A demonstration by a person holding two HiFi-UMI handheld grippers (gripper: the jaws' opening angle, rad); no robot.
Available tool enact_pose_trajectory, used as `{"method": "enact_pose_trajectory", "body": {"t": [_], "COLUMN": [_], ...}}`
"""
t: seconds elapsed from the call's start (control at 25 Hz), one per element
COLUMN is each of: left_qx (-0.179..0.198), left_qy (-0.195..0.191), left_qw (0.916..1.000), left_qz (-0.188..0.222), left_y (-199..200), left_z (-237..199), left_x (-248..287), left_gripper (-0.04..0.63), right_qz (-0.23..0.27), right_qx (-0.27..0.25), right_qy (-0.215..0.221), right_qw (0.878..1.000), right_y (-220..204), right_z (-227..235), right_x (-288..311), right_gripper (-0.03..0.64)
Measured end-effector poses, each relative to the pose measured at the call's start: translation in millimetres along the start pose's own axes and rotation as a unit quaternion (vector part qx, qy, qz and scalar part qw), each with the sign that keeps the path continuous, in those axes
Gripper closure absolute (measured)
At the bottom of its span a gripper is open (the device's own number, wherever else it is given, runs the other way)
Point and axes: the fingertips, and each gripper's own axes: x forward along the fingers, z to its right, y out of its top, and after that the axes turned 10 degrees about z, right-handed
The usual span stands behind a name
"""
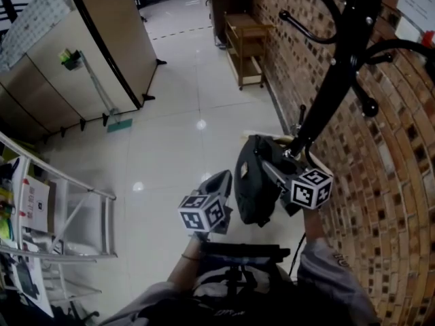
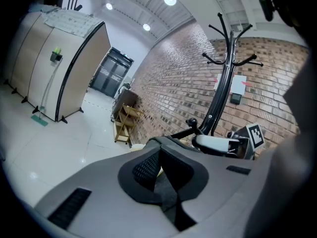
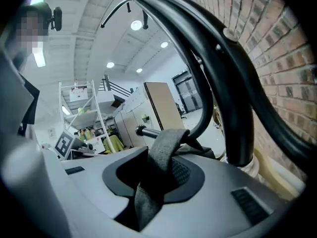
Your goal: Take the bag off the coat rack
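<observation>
A black coat rack stands against the brick wall. A dark bag hangs low on it. In the right gripper view the bag's grey webbing strap loops over a knobbed hook and runs down between my jaws. My right gripper is shut on that strap, close to the rack's pole. My left gripper hangs just left of the bag with its pads together and nothing visibly held. The left gripper view also shows the rack.
The brick wall runs along the right. A wooden shelf unit stands further along it. A beige partition and a green mop are at the left. A metal shelf frame is near left, and a black stand is below my hands.
</observation>
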Motion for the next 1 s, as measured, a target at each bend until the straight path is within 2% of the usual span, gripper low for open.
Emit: {"method": "enact_pose_trajectory", "body": {"t": [0.16, 0.4, 0.6, 0.8, 1.0], "left_qx": [-0.004, -0.018, -0.031, -0.052, -0.051], "left_qy": [0.004, 0.01, 0.044, 0.071, 0.087], "left_qw": [1.0, 0.9996, 0.9977, 0.994, 0.9928], "left_qz": [0.008, 0.016, 0.04, 0.065, 0.065], "left_y": [6, 13, 27, 43, 37], "left_z": [-8, -22, -57, -90, -100], "left_x": [-3, -7, -19, -43, -57], "left_gripper": [0.588, 0.588, 0.588, 0.588, 0.588], "right_qz": [0.018, 0.054, 0.077, 0.098, 0.064], "right_qx": [0.021, 0.072, 0.116, 0.149, 0.138], "right_qy": [0.011, 0.054, 0.074, 0.062, 0.048], "right_qw": [1.0, 0.994, 0.987, 0.982, 0.987], "right_y": [10, 31, 43, 41, 24], "right_z": [-20, -62, -93, -99, -95], "right_x": [3, 15, 29, 47, 67], "right_gripper": [0.526, 0.532, 0.551, 0.561, 0.565]}}
